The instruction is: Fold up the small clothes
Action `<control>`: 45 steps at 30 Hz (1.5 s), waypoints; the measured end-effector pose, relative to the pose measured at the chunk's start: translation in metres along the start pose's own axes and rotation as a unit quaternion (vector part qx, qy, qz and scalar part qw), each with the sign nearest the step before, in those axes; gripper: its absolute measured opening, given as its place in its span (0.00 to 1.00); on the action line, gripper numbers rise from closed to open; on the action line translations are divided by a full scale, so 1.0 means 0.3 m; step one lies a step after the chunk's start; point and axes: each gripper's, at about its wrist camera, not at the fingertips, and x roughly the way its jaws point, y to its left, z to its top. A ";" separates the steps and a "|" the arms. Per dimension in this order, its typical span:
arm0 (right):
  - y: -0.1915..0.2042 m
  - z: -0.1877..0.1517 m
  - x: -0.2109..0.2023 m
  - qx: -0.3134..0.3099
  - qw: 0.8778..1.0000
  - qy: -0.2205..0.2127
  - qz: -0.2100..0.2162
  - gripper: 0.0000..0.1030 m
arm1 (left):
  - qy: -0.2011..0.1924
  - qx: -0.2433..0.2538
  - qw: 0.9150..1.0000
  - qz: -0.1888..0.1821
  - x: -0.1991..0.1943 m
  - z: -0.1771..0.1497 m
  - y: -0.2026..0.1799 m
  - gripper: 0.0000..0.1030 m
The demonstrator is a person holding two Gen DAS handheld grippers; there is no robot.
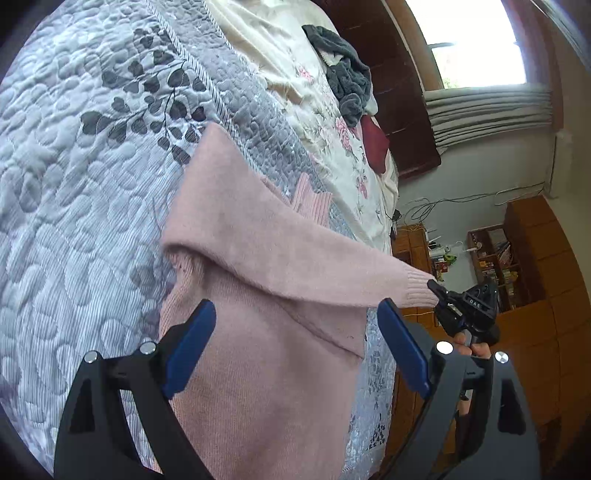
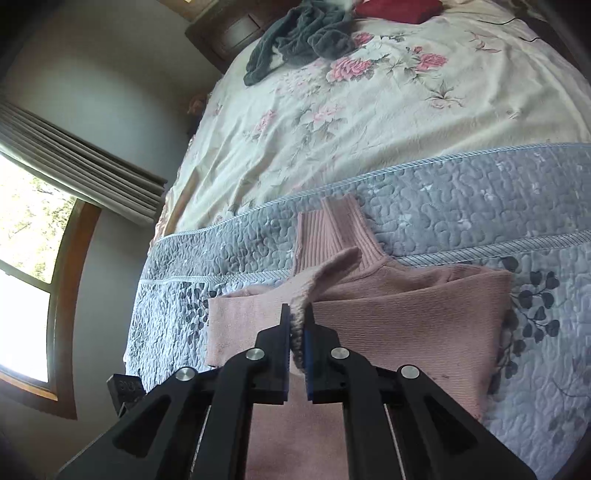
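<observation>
Cuff (image 2: 301, 325) pinched in right gripper (image 2: 297, 325) jaws; left gripper (image 1: 295, 343) wide open, empty, over sweater (image 1: 258, 369). Risk: thin bite slips, sleeve (image 1: 295, 258) drops askew.

Left gripper (image 1: 295, 347): black linkage arms, blue finger pads (image 1: 192, 345), silver round pivot pins.
Right gripper (image 2: 297, 332): black linkage arms, ridged pads blue at the edge, four silver pivot pins.
Hand (image 1: 474, 345): fingertips only visible.

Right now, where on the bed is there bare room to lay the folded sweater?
Free: grey quilt beside the pink sweater, and floral sheet between quilt edge and the dark grey garment. Crowded: by the headboard, where that garment and a red item lie.
</observation>
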 end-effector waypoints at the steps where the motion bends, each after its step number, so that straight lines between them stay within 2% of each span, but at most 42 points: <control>1: -0.027 0.000 -0.006 0.005 1.000 0.000 -0.005 0.06 | -0.002 0.002 1.000 0.000 -0.006 0.022 -0.008 0.85; 7: -0.228 -0.039 -0.010 0.039 0.999 0.008 -0.026 0.06 | 0.000 0.018 1.000 0.002 0.014 0.124 -0.062 0.84; 13: -0.406 -0.084 0.036 0.070 0.996 0.027 -0.042 0.06 | 0.032 0.048 0.998 0.017 0.125 0.164 -0.108 0.84; 19: -0.517 -0.116 0.094 0.089 0.994 0.038 -0.044 0.06 | 0.069 0.071 0.995 0.033 0.261 0.175 -0.115 0.81; 27: -0.620 -0.155 0.139 0.103 0.993 0.040 -0.039 0.06 | 0.085 0.073 0.993 0.043 0.384 0.218 -0.088 0.81; 32: -0.663 -0.172 0.164 0.095 0.994 0.044 -0.031 0.07 | 0.101 0.058 0.991 0.072 0.457 0.239 -0.027 0.80; 35: -0.673 -0.153 0.082 0.106 0.994 0.004 -0.010 0.12 | 0.106 0.062 0.989 0.082 0.471 0.261 -0.027 0.79; 39: -0.644 -0.122 -0.012 0.093 0.995 -0.029 0.030 0.12 | 0.094 0.086 0.990 0.052 0.458 0.296 -0.086 0.79; 41: -0.631 -0.118 -0.008 0.088 0.995 -0.024 0.042 0.12 | 0.092 0.094 0.989 0.068 0.475 0.310 -0.086 0.79; 43: -0.626 -0.128 0.031 0.089 0.995 -0.008 0.042 0.12 | 0.097 0.080 0.988 0.091 0.501 0.323 -0.050 0.78; 45: -0.629 -0.143 0.086 0.088 0.995 0.012 0.042 0.12 | 0.102 0.072 0.986 0.106 0.522 0.329 -0.011 0.73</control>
